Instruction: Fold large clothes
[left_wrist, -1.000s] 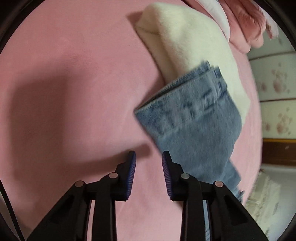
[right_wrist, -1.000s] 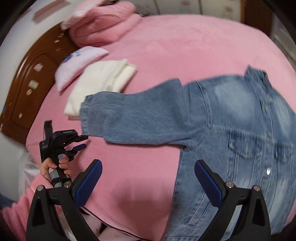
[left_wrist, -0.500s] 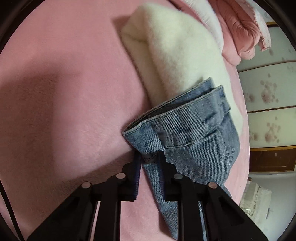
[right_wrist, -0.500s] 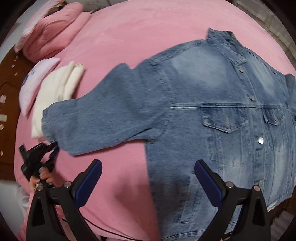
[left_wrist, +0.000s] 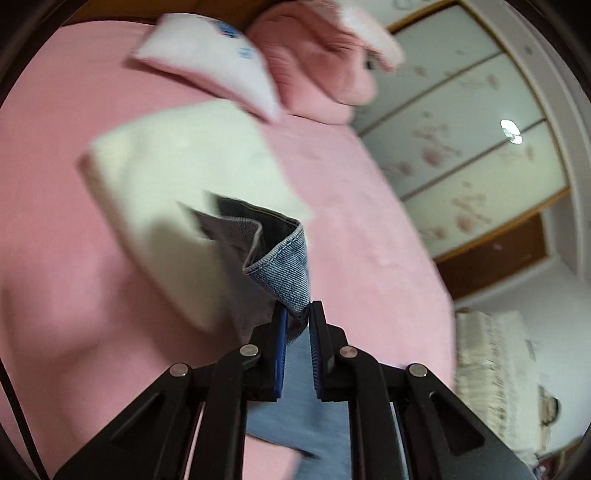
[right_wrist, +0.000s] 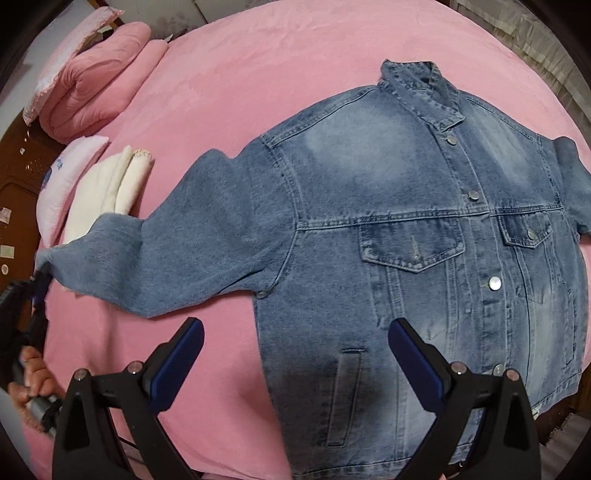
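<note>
A blue denim jacket (right_wrist: 406, 206) lies front up and buttoned on the pink bed (right_wrist: 258, 74), collar away from me. Its left sleeve (right_wrist: 177, 251) stretches out to the left. My left gripper (left_wrist: 297, 314) is shut on the sleeve cuff (left_wrist: 284, 266) and holds it lifted off the bed; it shows at the left edge of the right wrist view (right_wrist: 37, 280). My right gripper (right_wrist: 295, 343) is open and empty, hovering above the jacket's lower hem near a side pocket (right_wrist: 343, 395).
A folded cream garment (right_wrist: 110, 195) lies just beyond the cuff, next to a pale pink pillow (right_wrist: 70, 173) and a rolled pink quilt (right_wrist: 96, 81). A wooden headboard (right_wrist: 18, 184) is at the left. A wardrobe (left_wrist: 461, 155) stands past the bed.
My left gripper closed on the sleeve cuff and lifted it off the bed. My right gripper moved over the jacket's body toward its lower hem, staying open.
</note>
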